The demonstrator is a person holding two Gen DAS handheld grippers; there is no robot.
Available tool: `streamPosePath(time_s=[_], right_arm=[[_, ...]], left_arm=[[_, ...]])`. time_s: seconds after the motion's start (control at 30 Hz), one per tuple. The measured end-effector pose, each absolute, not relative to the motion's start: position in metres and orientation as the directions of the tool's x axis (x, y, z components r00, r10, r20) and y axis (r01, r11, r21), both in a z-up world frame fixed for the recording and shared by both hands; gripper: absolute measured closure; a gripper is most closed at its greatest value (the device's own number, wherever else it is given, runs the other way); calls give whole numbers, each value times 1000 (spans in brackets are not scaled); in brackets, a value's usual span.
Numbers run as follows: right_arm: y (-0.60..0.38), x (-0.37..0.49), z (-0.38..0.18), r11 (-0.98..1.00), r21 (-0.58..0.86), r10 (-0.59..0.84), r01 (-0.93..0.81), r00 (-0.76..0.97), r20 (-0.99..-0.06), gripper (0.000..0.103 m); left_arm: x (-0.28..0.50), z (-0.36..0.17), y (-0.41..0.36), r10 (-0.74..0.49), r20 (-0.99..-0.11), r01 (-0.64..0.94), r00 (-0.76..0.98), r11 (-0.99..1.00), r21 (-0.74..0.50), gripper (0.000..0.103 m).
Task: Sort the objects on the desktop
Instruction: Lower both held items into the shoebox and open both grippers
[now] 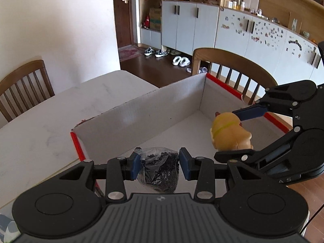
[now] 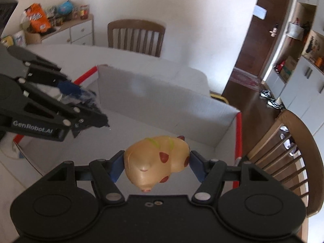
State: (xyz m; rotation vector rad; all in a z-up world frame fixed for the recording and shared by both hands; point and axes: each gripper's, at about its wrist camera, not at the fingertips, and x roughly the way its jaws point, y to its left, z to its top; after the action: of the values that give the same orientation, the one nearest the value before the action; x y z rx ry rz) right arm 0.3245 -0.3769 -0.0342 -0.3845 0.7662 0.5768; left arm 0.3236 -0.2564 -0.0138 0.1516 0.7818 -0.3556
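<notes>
A white cardboard box (image 1: 145, 109) with red edge strips stands open on the pale table. My left gripper (image 1: 159, 165) is shut on a clear bag of small black pieces (image 1: 160, 172), held over the box's near left corner. My right gripper (image 2: 157, 167) is shut on a yellow toy pig (image 2: 156, 160) with red spots, hanging over the box floor near its right side. From the left wrist view the pig (image 1: 230, 131) shows between the right gripper's blue pads (image 1: 251, 112). In the right wrist view the left gripper (image 2: 81, 101) holds the bag (image 2: 89, 99) at the left.
Wooden chairs stand around the table: one behind the box (image 1: 232, 68), one at the left (image 1: 24, 87), one at the right (image 2: 289, 151). White cabinets (image 1: 190, 22) line the far wall. A low dresser (image 2: 66, 30) carries snack bags. Bare tabletop (image 1: 50, 121) lies left of the box.
</notes>
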Motion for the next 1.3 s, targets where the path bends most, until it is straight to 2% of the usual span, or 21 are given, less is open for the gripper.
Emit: streamPosePath(time_s=[0.17,0.5,0.67,1.3], right_arm=[[-376,337,-45,767,-117,334,-632,548,-767,36],[-366,346,-66,687,-147,304,-712,465,-831,36],[-363,350,-74,653,-145,290,-744,422,-859,36],[-358,367,-92,639,-118,217,-760,325,-921,34]], left_arm=[[342,-23,-264,-277,-757,411,592,912,-12,64],[357,-44,-287,-238,-826,458,510,889,26,64],[367,-55,-290,-235,-870,465,433,885,-7,64],[379,-72,-295,-214,-923,485,321,874,-34,63]])
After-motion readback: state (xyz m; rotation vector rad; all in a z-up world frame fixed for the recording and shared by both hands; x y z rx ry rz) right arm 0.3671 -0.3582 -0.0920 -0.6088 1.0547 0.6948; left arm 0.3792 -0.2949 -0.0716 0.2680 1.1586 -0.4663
